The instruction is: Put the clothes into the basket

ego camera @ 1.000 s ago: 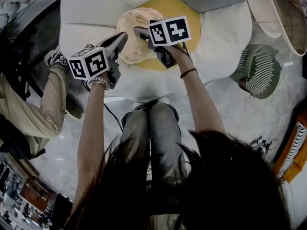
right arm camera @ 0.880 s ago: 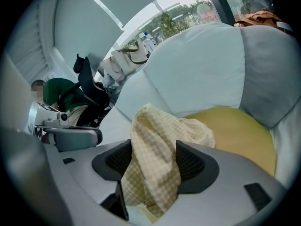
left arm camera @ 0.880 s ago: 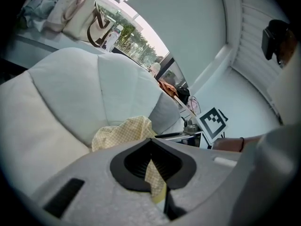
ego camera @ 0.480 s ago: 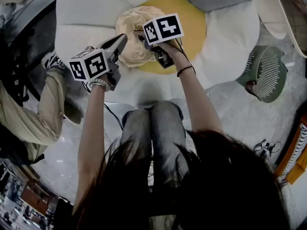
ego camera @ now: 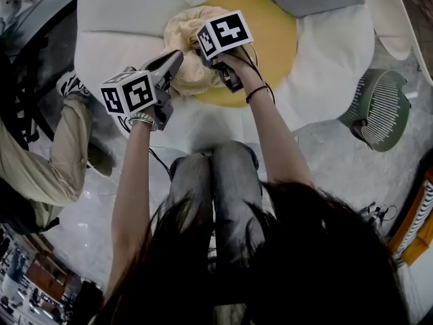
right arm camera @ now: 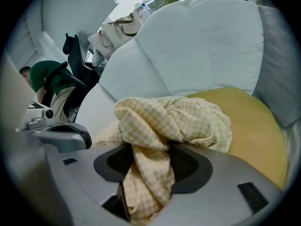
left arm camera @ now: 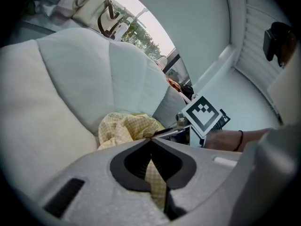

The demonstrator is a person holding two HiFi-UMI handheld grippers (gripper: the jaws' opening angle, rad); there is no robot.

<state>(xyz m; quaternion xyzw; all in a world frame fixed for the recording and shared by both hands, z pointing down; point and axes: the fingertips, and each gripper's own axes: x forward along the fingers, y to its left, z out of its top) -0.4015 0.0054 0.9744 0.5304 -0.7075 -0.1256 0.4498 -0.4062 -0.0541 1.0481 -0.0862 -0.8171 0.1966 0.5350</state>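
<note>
Yellow checked garment (ego camera: 180, 30) on flower cushion (ego camera: 115, 12), left claw (left arm camera: 151, 141) and right claw (right arm camera: 146, 157) both clenched on its folds

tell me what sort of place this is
Likely an indoor lounge or home-style room: a big flower-shaped cushion seat holding a yellow checked garment, a green slatted basket on a pale polished floor, and a window behind.

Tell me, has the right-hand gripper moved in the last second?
Yes. In the head view the right gripper, shut on the checked cloth, has shifted left across the yellow cushion, toward its left edge.
</note>
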